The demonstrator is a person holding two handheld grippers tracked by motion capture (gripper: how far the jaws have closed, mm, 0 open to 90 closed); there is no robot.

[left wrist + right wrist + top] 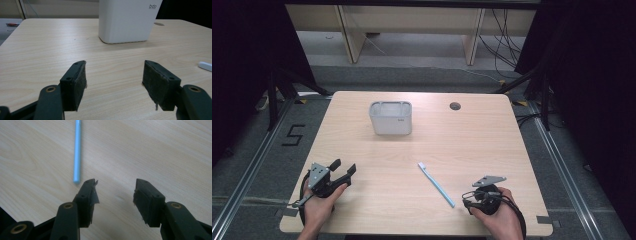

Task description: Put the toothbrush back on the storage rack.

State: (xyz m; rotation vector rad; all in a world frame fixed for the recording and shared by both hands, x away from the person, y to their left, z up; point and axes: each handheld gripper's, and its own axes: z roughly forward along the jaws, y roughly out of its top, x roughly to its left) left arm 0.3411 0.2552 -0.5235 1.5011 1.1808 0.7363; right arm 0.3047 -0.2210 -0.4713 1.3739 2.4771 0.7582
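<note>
Wooden desk (377,165) carrying two things: one blue toothbrush (435,184) and one white container (391,118). Two hand-held grippers rest at the near edge, one in each hand. Left hand-held gripper (343,168) has its jaws spread with nothing between them; the container stands well ahead of it. Right hand-held gripper (115,192) also has its jaws spread and empty; the toothbrush handle's end lies just beside its left jaw tip.
</note>
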